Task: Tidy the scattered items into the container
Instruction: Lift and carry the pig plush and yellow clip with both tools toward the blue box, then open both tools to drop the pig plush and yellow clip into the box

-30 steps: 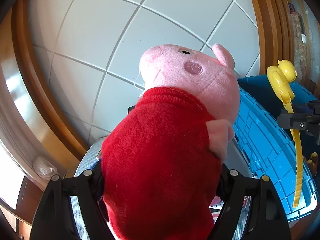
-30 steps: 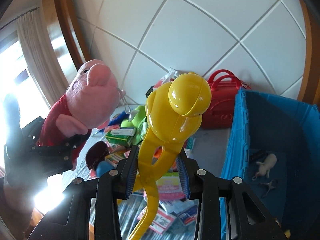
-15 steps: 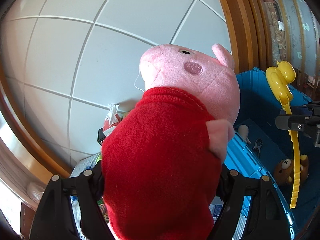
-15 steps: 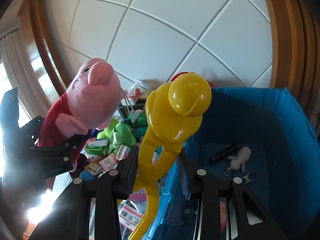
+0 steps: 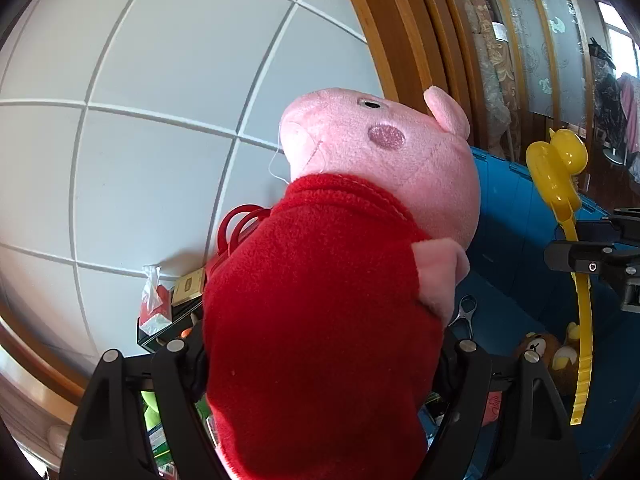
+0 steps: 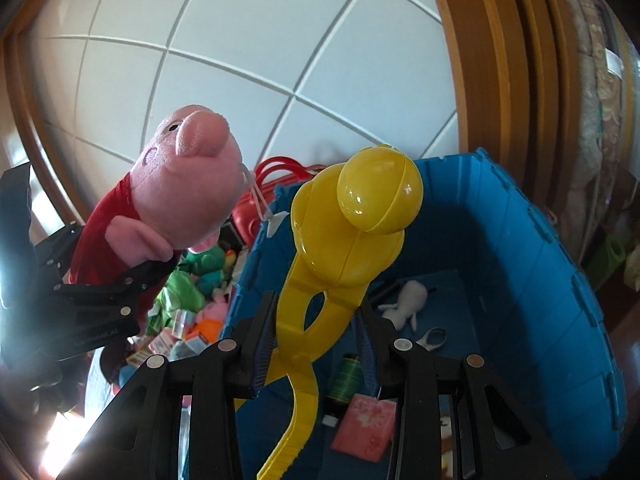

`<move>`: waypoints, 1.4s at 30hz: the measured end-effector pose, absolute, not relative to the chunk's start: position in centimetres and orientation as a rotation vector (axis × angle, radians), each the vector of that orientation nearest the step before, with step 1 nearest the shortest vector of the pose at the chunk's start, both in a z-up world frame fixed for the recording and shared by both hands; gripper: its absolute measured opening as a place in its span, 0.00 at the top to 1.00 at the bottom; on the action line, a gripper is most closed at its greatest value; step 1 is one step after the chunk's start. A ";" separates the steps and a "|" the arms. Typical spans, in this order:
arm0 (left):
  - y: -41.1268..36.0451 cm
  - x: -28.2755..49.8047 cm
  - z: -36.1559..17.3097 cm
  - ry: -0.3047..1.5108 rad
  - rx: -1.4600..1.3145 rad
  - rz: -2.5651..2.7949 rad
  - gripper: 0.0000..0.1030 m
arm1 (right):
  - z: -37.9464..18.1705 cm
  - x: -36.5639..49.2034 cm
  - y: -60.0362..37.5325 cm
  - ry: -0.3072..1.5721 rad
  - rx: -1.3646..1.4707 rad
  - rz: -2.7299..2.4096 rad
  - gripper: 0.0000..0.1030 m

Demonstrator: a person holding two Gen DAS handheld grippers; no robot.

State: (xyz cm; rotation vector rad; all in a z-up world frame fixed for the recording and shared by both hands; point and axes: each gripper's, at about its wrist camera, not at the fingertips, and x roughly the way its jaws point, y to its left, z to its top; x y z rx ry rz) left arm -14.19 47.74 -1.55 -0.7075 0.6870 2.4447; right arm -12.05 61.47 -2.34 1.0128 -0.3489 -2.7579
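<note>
My left gripper (image 5: 320, 364) is shut on a pink pig plush in a red dress (image 5: 332, 300), held upright in the air; the plush also shows in the right wrist view (image 6: 188, 196), left of the blue crate's rim. My right gripper (image 6: 316, 332) is shut on a yellow duck-shaped plastic tongs toy (image 6: 348, 232), held above the open blue crate (image 6: 568, 264). The tongs toy also shows in the left wrist view (image 5: 560, 184), over the crate (image 5: 508, 208).
Inside the crate lie a white plush (image 6: 404, 300), a pink packet (image 6: 368, 428), a green spool (image 6: 344, 376), a metal clip (image 6: 434, 336) and a brown bear (image 5: 536, 348). Left of the crate are a red case (image 6: 256, 212), green plush toys (image 6: 188, 280) and small boxes (image 6: 180, 340). A tiled wall stands behind.
Both grippers have swung to the right toward the crate. The tongs toy is now over the crate's inside, and the pig plush is closer to the crate's left rim.
</note>
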 end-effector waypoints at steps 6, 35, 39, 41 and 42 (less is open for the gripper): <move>51.9 -14.6 -1.7 0.706 -0.684 2.378 0.23 | -2.6 -11.7 64.9 -0.398 1.040 -2.809 0.65; 57.5 -18.0 -1.9 0.653 -0.710 2.303 0.03 | -4.0 -12.2 70.4 -0.420 1.066 -2.955 0.02; 56.3 -18.4 -1.8 0.618 -0.723 2.325 0.03 | -3.7 -11.9 70.8 -0.440 1.074 -2.959 0.01; 56.0 -18.2 -1.7 0.617 -0.721 2.324 0.03 | -3.8 -12.1 71.2 -0.458 1.080 -2.955 0.01; 55.9 -18.1 -1.7 0.619 -0.718 2.323 0.03 | -3.9 -12.1 71.3 -0.466 1.084 -2.951 0.01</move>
